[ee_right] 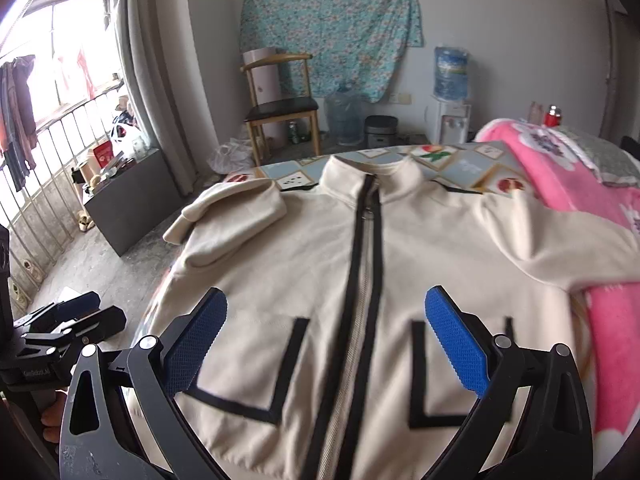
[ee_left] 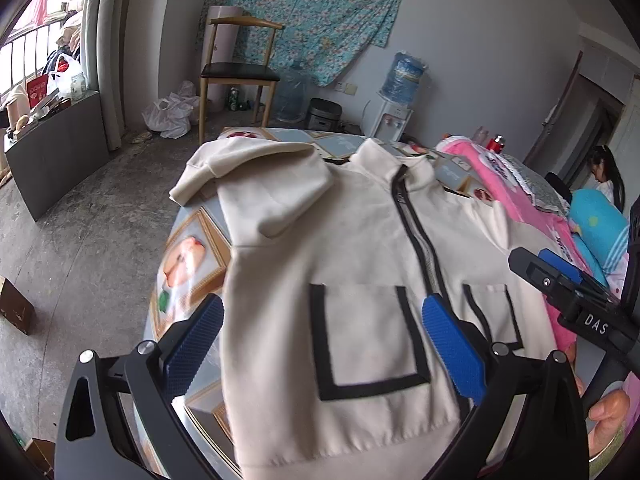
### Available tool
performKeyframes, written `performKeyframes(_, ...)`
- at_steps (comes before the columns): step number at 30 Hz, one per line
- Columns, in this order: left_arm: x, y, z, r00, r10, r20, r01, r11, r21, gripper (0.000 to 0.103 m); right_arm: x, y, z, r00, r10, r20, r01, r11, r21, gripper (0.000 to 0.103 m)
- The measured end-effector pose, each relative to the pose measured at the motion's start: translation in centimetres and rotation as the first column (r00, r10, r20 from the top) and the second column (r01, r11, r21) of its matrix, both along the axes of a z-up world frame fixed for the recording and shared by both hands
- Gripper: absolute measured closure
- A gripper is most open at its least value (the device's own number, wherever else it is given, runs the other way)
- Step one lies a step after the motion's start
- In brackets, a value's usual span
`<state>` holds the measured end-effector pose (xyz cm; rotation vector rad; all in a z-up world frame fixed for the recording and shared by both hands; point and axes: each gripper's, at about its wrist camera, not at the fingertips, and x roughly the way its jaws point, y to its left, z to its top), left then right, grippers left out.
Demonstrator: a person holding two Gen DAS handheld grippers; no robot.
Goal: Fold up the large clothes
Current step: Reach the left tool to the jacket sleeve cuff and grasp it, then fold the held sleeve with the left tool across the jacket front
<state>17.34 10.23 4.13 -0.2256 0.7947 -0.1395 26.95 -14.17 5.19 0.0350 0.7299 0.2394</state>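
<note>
A cream zip-up jacket [ee_left: 352,240] with black trim and two black-edged pockets lies front up on the bed; it also shows in the right wrist view [ee_right: 424,264]. Its left sleeve [ee_left: 256,184] is folded in over the shoulder [ee_right: 232,220]. Its right sleeve [ee_right: 568,240] stretches out towards the pink blanket. My left gripper [ee_left: 320,316] is open and empty above the left pocket near the hem. My right gripper [ee_right: 326,312] is open and empty above the zip, over the lower chest. Each gripper shows at the edge of the other's view [ee_left: 560,280] [ee_right: 76,316].
The bed has a patterned sheet [ee_left: 192,264] and a pink blanket [ee_right: 560,176] on the right. A wooden chair [ee_left: 236,68], water bottles, a water dispenser [ee_left: 396,116] and bags stand by the far wall. A person [ee_left: 604,176] sits at the far right. Bare floor lies left of the bed.
</note>
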Motion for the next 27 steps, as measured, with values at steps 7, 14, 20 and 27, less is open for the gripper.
performKeyframes(7, 6.5, 3.5, -0.8, 0.989, 0.070, 0.128, -0.107, 0.942, 0.318, 0.005, 4.5, 3.1, -2.7, 0.996, 0.055, -0.071, -0.054, 0.998, 0.016, 0.007)
performKeyframes(14, 17.8, 8.5, -7.2, 0.995, 0.093, -0.037, -0.064, 0.879, 0.472, 0.005, 6.4, 4.7, -5.3, 0.979, 0.094, -0.181, -0.089, 0.995, 0.036, 0.007)
performKeyframes(20, 21.9, 10.5, -10.6, 0.976, 0.146, -0.160, -0.050, 0.870, 0.490, 0.049, 6.8, 4.5, -6.9, 0.964, 0.090, -0.249, -0.084, 0.996, 0.035, 0.007)
performKeyframes(27, 22.4, 10.9, -9.2, 0.966, 0.162, -0.201, -0.049, 0.879, 0.474, 0.098, 6.6, 3.2, -6.9, 0.964, 0.056, -0.260, -0.047, 0.998, 0.039, 0.007)
